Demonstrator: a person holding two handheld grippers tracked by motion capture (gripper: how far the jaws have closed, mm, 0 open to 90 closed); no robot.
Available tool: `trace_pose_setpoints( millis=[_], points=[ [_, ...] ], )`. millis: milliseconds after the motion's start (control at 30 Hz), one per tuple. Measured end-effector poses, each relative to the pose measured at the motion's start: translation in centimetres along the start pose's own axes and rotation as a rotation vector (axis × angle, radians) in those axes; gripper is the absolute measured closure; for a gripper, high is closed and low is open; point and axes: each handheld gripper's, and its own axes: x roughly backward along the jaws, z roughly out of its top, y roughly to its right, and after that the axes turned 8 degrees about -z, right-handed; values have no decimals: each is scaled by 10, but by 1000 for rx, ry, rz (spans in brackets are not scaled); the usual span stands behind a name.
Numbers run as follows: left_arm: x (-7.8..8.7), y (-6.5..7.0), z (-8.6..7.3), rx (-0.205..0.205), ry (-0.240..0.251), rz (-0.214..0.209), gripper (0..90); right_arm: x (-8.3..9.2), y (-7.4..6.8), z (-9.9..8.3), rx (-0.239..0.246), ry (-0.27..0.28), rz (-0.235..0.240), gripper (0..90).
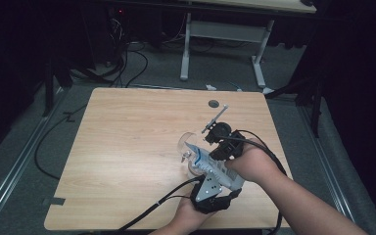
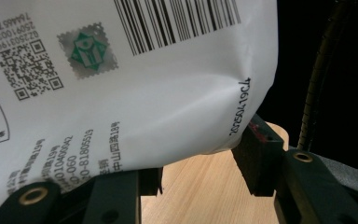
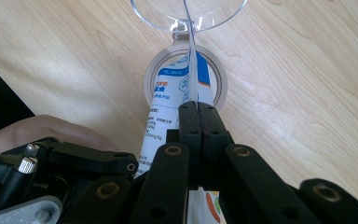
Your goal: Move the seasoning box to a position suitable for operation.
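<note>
**Pouch and clear container, held at the table's near right**

Item 1. White pouch [image 1: 214, 165]: soft printed bag with blue panels, barcode, QR code and a green seal on its back face. It sits above the near right part of the wooden table [image 1: 127, 147], between the two grippers, with its upper end pointing into the clear container.

Item 2. Clear container [image 1: 188, 147]: transparent, round-mouthed, with a hinged clear lid standing open. It lies on the table just beyond the pouch. In the right gripper view the blue end of the pouch [image 3: 177, 88] shows inside its round opening [image 3: 219, 74].

Item 3. Left gripper [image 1: 210, 193]: at the near table edge, jaws partly open and pressed on the lower body of the pouch [image 2: 144, 93]; the bag bulges and creases between the pads.

Item 4. Right gripper [image 1: 220, 147]: jaws fully together, pinching a thin edge of the pouch that rises from between the tips [image 3: 198, 109]. The hand [image 1: 252, 164] grips it from the right.
</note>
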Motion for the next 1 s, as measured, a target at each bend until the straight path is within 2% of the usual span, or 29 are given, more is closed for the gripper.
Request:
trace_pose_setpoints(
  millis=[1000],
  points=[
    [0, 2, 0, 1, 10, -5, 558, 1, -1, 1, 0, 2, -5, 900]
  ],
)
